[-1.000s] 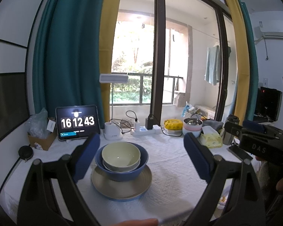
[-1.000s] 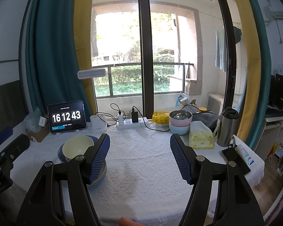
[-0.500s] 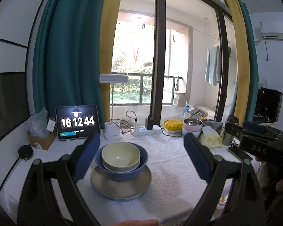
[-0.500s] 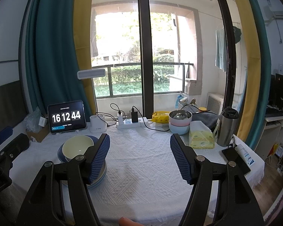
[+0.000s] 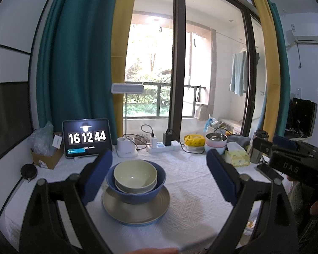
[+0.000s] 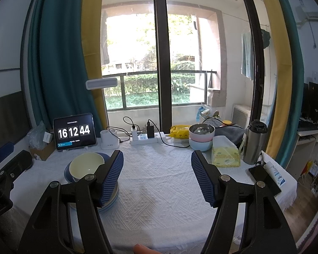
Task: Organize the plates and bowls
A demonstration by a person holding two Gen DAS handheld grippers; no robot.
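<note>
On a white-clothed table [image 5: 193,190] by the balcony window, a tablet clock [image 5: 87,137] stands at far left, propped to face the cameras. Just right of it the left gripper [image 5: 159,175], fingers spread wide and holding nothing, frames the dishes: a pale green bowl [image 5: 135,172] nested in a blue bowl [image 5: 137,192], both resting on a tan plate [image 5: 135,209] (largest at the bottom, so the pile sits steady). The stacking looks finished. Further right, the right gripper [image 6: 156,177] hangs equally wide apart over bare cloth, the stack beside its left finger. A tissue box [image 6: 224,154] and steel tumbler [image 6: 254,141] line the far edge.
</note>
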